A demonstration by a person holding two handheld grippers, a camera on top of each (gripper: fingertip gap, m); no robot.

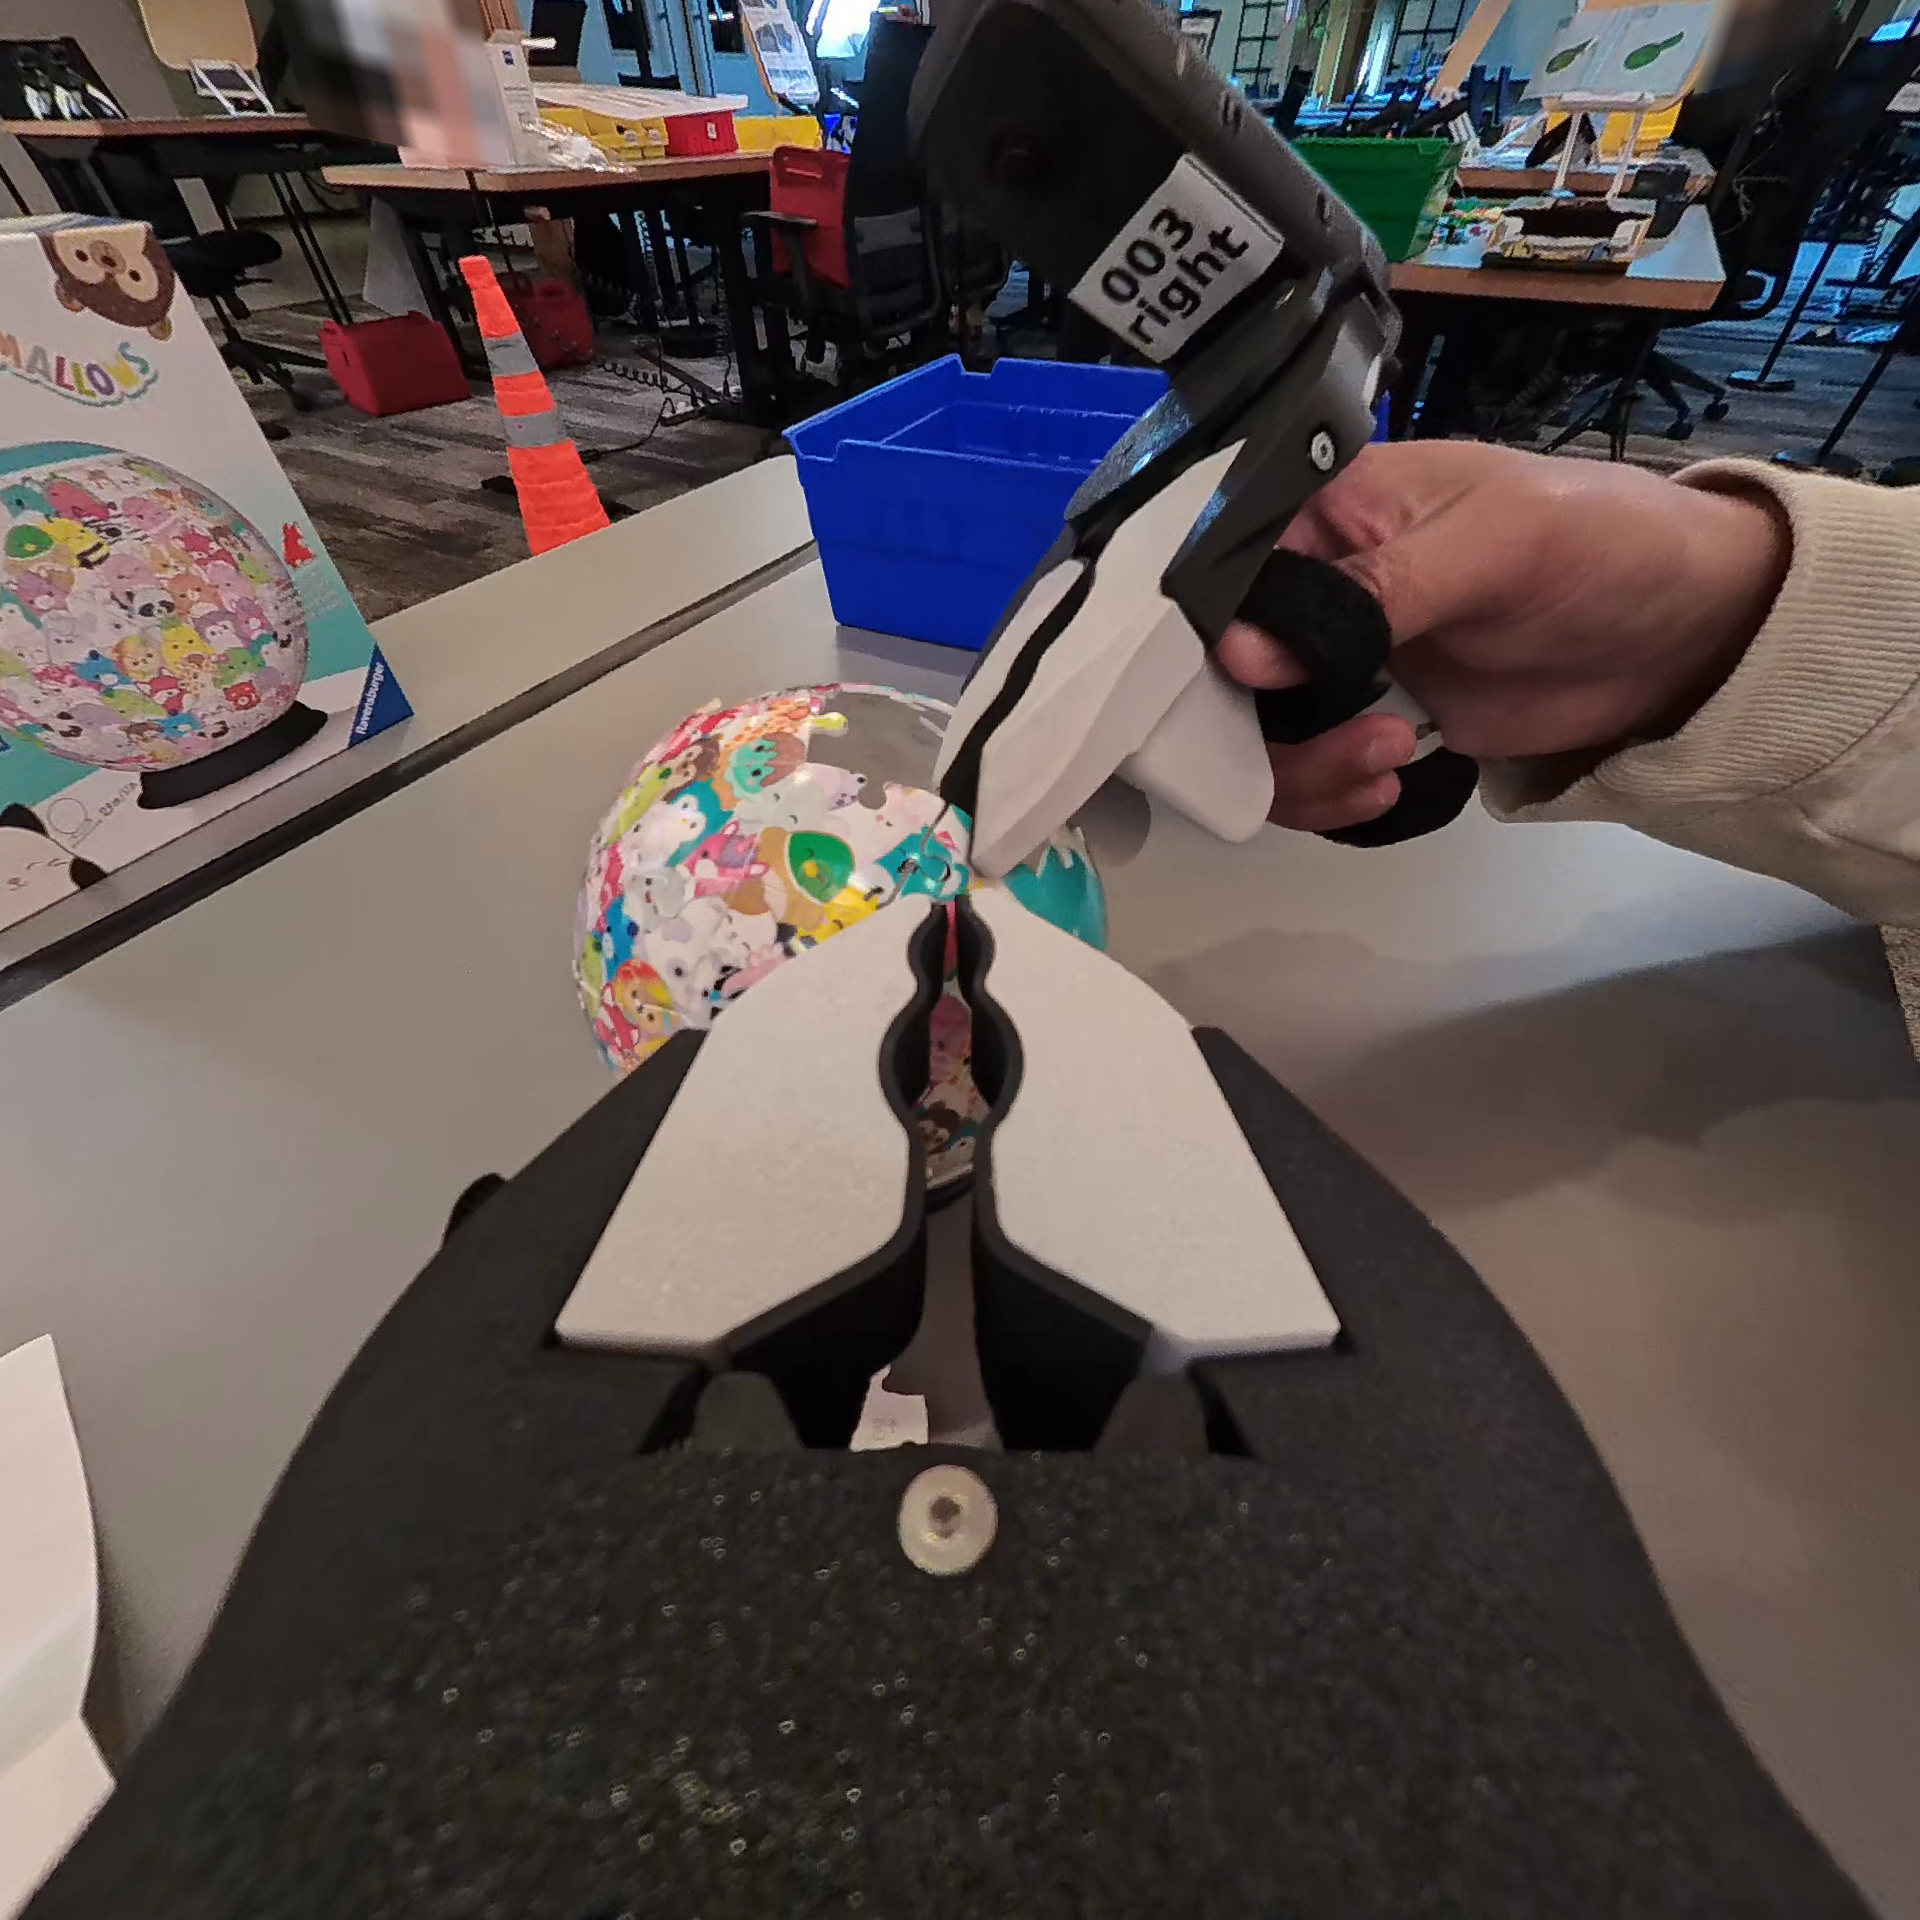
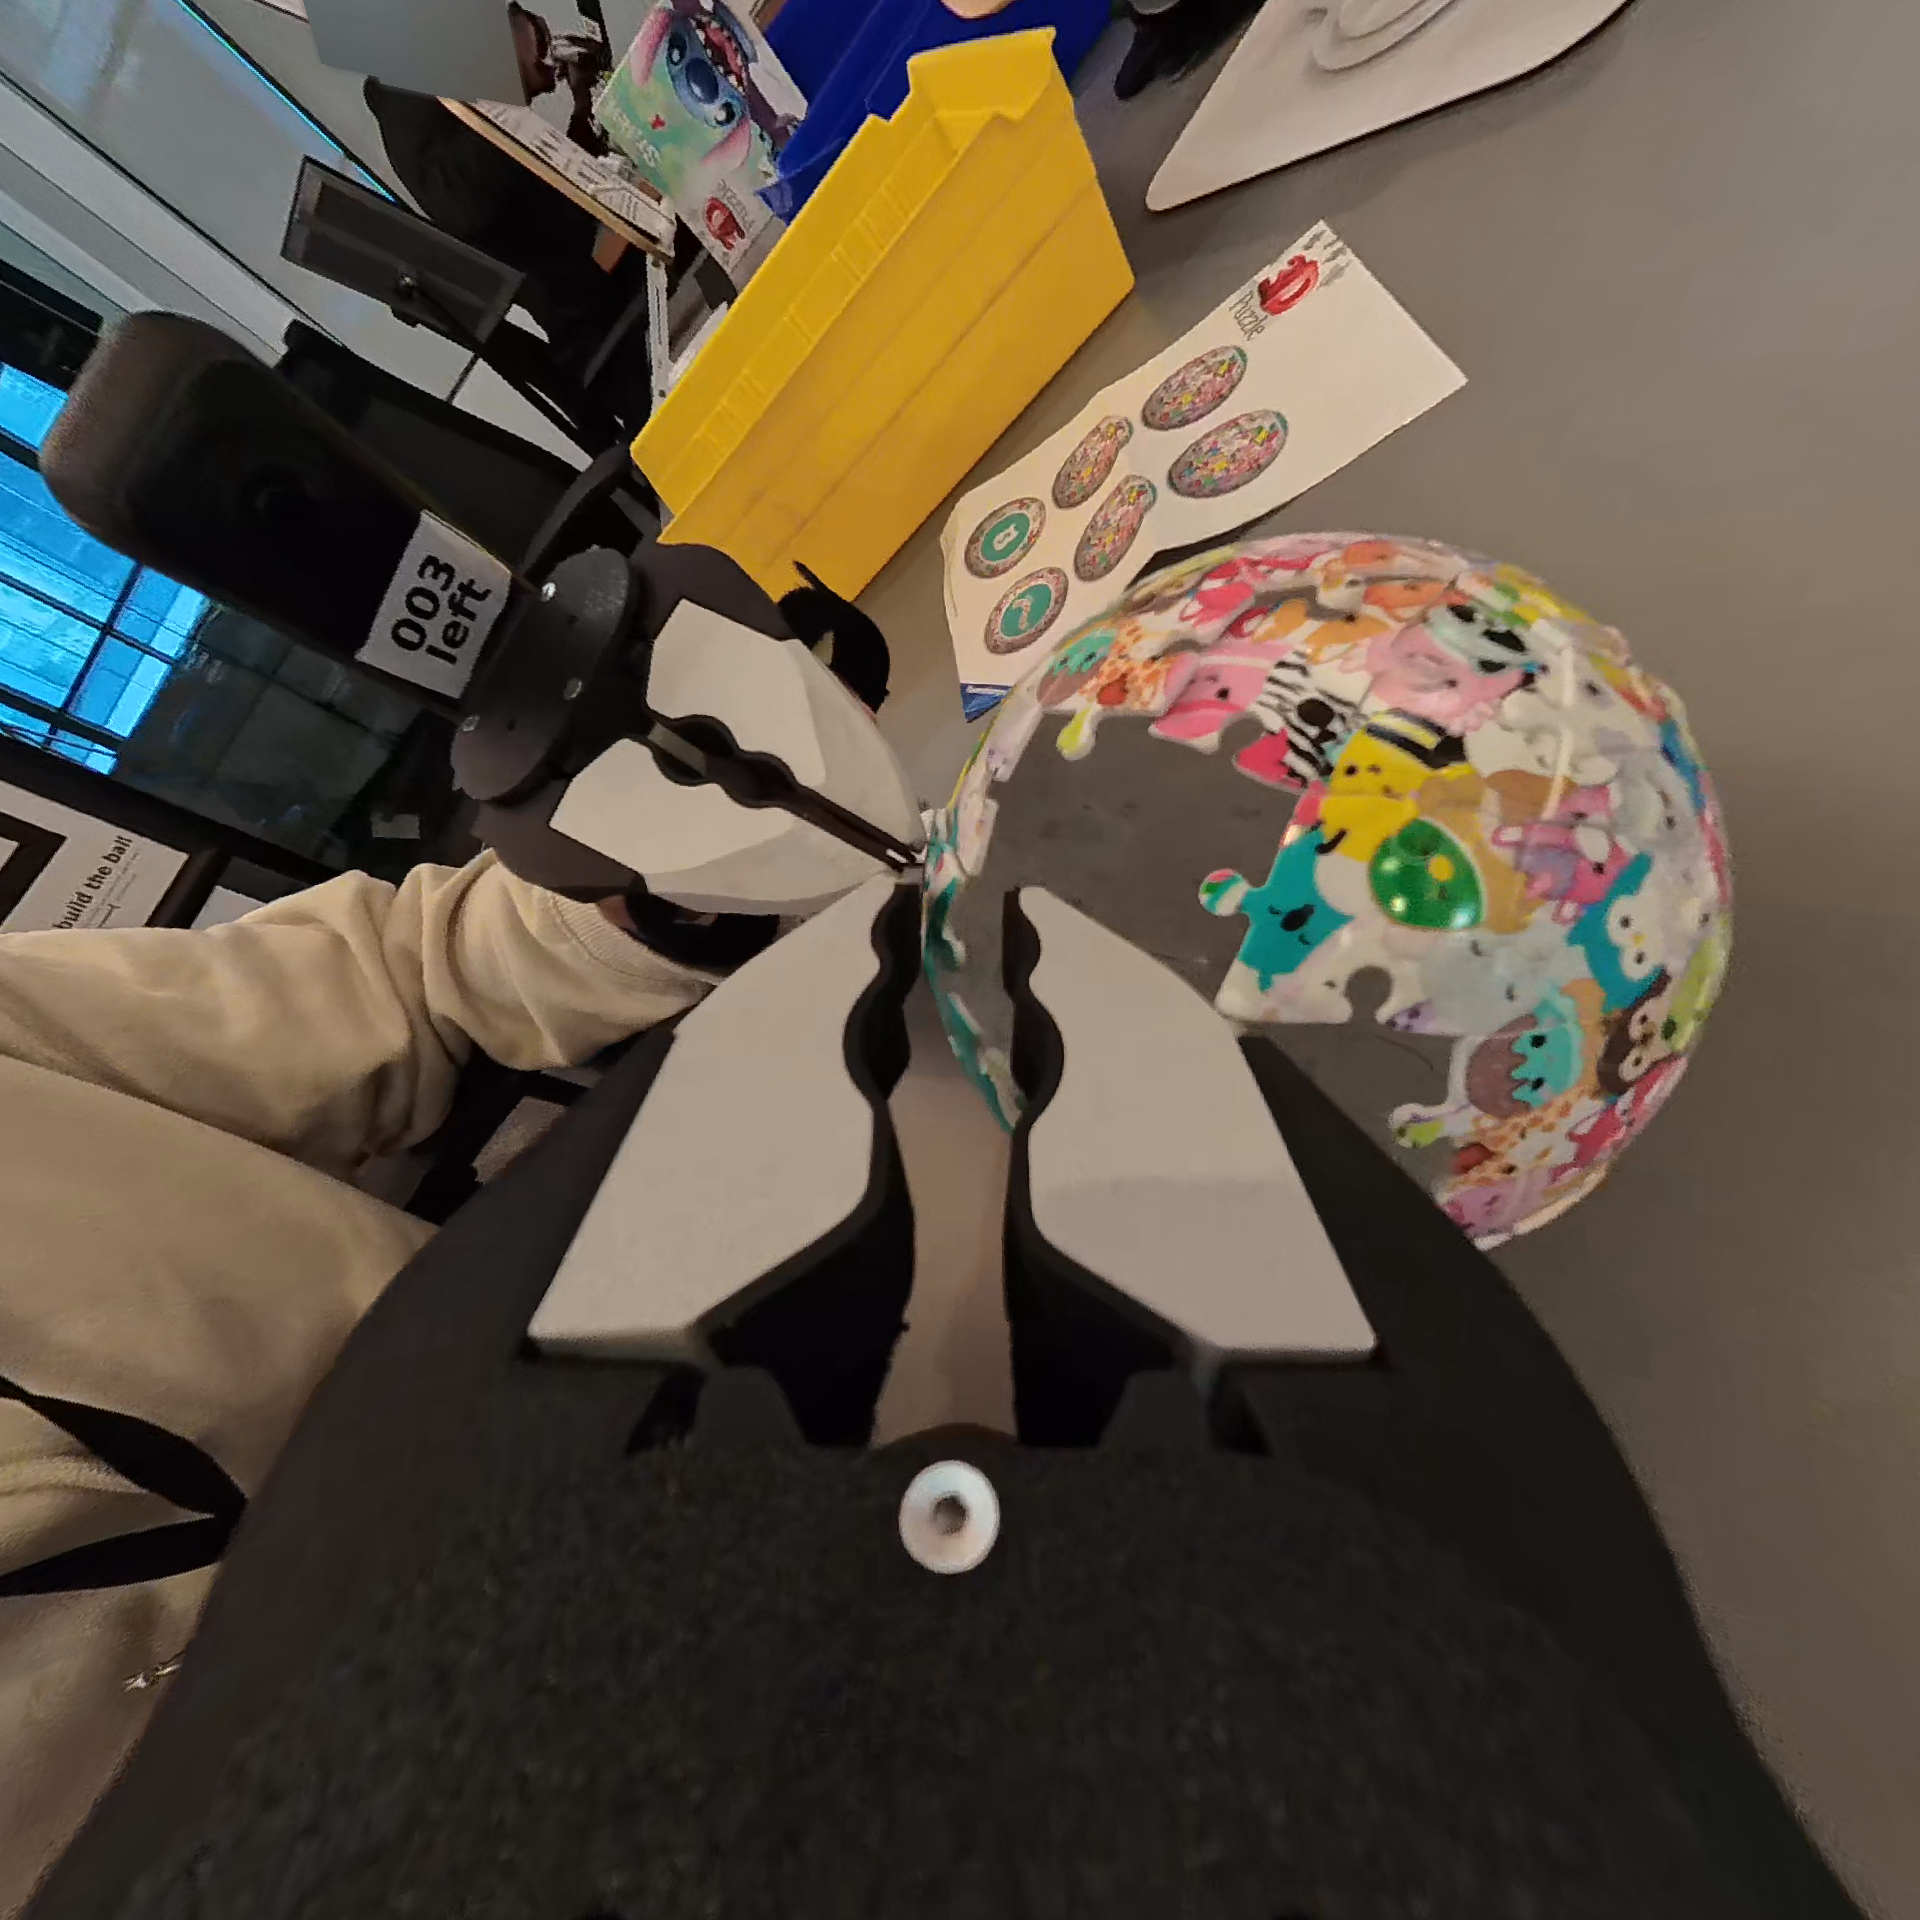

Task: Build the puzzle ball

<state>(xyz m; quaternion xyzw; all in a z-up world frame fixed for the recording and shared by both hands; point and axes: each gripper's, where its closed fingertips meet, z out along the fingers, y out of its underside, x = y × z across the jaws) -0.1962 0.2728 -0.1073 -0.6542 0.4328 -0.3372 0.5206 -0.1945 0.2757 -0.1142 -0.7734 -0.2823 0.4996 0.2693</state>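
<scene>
The puzzle ball (image 1: 748, 883) is a partly built, colourful cartoon-print shell with a large open hole on top, resting on the grey table (image 1: 312, 1091). In the right wrist view the ball (image 2: 1455, 883) shows its grey inside and jagged piece edges. My left gripper (image 1: 951, 920) is shut on the near rim of the ball; it also shows in the right wrist view (image 2: 912, 857). My right gripper (image 2: 964, 899) comes down from above and straddles the same rim right beside it, its jaws closed on the shell wall; it also shows in the left wrist view (image 1: 971, 842).
A blue bin (image 1: 935, 499) stands behind the ball. The puzzle's box (image 1: 156, 582) stands at the left. A yellow bin (image 2: 883, 343) and a printed sheet (image 2: 1195, 436) lie beside the ball. An orange cone (image 1: 530, 416) is on the floor beyond. My two grippers' fingertips are within a few centimetres of each other.
</scene>
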